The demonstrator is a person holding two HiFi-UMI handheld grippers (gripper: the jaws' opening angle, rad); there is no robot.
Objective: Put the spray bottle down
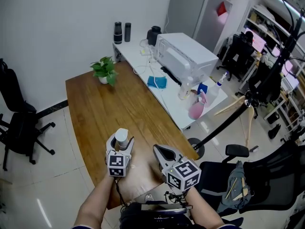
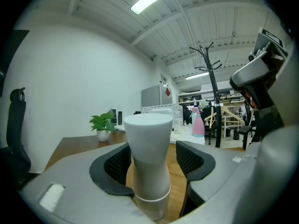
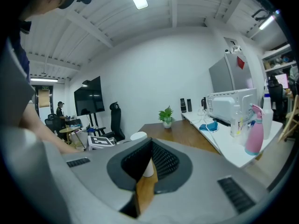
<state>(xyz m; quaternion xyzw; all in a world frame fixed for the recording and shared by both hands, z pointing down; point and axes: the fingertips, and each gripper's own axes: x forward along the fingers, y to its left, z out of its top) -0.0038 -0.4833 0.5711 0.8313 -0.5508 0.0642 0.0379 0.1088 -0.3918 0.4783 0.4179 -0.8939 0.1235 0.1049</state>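
Here, over the near edge of the wooden table [image 1: 105, 104], I hold both grippers side by side. The right gripper [image 1: 160, 151] is clenched on nothing, its tips together. The left gripper [image 1: 120, 145] is released, its jaws spread wide. Between those spread jaws the white spray bottle [image 2: 148, 162] stands upright on the table's near end.

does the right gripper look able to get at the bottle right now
Probably yes: only bare table lies between the right gripper and the bottle. But the left gripper flanks it with open jaws, and the right's jaws are shut and would need opening.
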